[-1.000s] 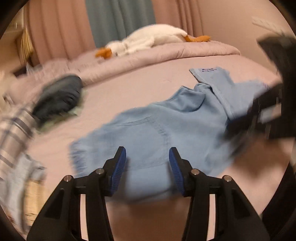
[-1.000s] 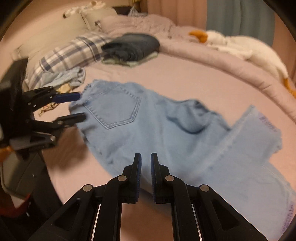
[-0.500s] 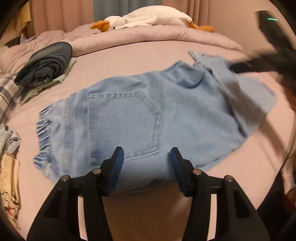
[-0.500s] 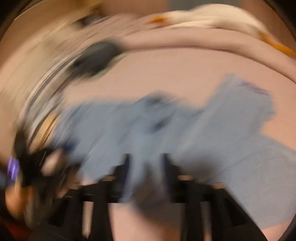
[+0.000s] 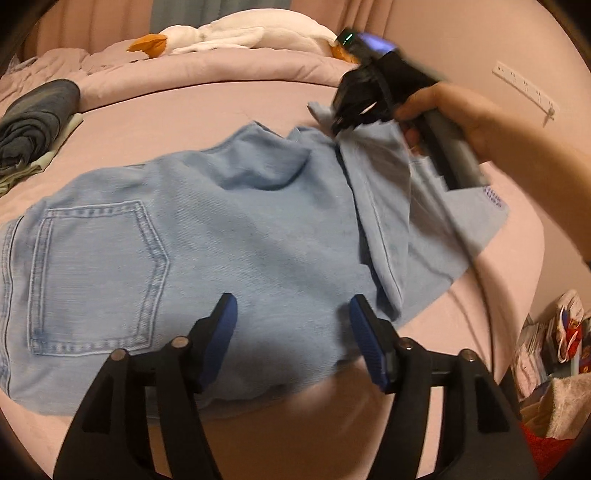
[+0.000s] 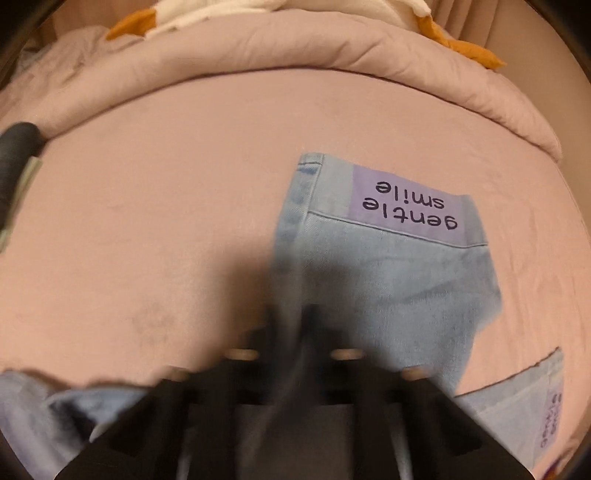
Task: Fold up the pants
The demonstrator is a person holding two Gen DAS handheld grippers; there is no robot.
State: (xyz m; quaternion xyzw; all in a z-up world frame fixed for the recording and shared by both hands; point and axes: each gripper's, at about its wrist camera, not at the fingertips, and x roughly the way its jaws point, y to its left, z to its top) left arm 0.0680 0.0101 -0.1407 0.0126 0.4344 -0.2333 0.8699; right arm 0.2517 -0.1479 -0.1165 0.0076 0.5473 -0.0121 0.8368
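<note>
Light blue jeans lie spread on the pink bed, back pocket up at the left, legs bunched to the right. My left gripper is open and empty, just above the jeans' near edge. My right gripper shows in the left wrist view at the far right, held by a hand, down on a jeans leg. In the right wrist view the right gripper is blurred, its jaws close together on a fold of the leg whose cuff carries a purple "gentle smile" label.
A folded pile of dark clothes lies at the far left of the bed. A white goose plush rests on the rolled pink duvet at the back. Bags and clutter stand on the floor at the right.
My right gripper swung fast across the jeans to the far leg end and closed on it. My left gripper moved closer over the seat and stayed open.
</note>
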